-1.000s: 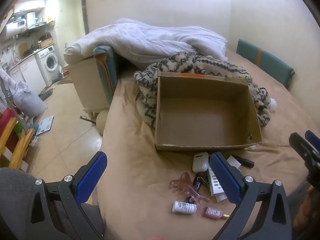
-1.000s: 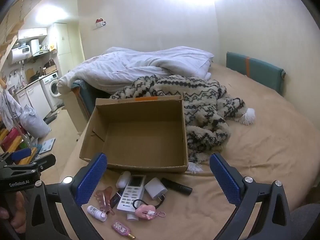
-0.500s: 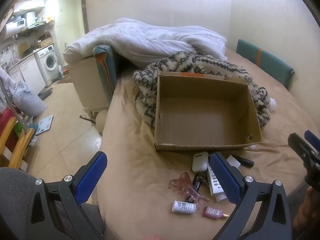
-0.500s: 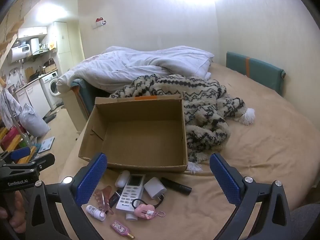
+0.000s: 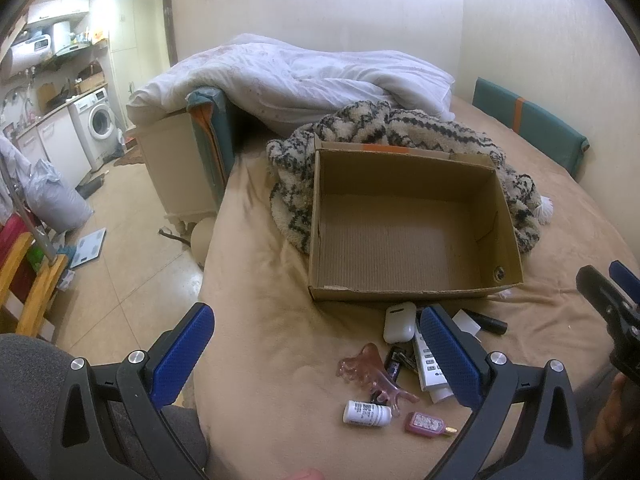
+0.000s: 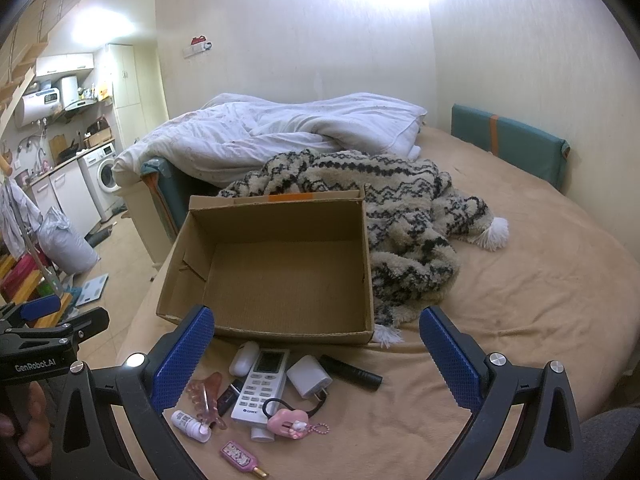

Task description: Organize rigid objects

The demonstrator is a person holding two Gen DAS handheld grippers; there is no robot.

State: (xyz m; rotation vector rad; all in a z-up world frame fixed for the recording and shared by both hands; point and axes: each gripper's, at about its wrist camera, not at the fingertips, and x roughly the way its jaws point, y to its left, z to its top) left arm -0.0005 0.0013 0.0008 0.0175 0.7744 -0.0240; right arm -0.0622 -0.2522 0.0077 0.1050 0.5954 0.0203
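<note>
Ahead of both grippers: a box point(image 6: 280, 268) sits on the bed point(image 6: 520, 300), open top, nothing inside it in either view.
Left gripper point(image 5: 320, 352): fingers spread wide, holding nothing, hovering above the near edge of the bed.
Right gripper point(image 6: 316, 354): fingers also wide apart and empty, hovering over the clutter.
Between the right fingers: a remote point(image 6: 262, 384), an earbud case point(image 6: 244, 358) touching its left side, a charger point(image 6: 309, 376) just to its right, and a black tube point(image 6: 351, 372) beyond that, all just short of the box's near wall.
Nearer the right gripper's left finger: a hair claw point(image 6: 206, 398), a white bottle point(image 6: 190, 426), a small black item point(image 6: 229, 394) I cannot identify, and a pink keychain point(image 6: 289, 424) with a black loop.
Below the fingers: a pink glitter vial point(image 6: 239, 456), closest to the camera.
Left view: the same pile lies by the left gripper's right finger, which hides part of the remote.
Done: nothing yet, judging by the bare box floor.
Left: every item, roughly nine, seems due to go into the box; the first pick has not started.
</note>
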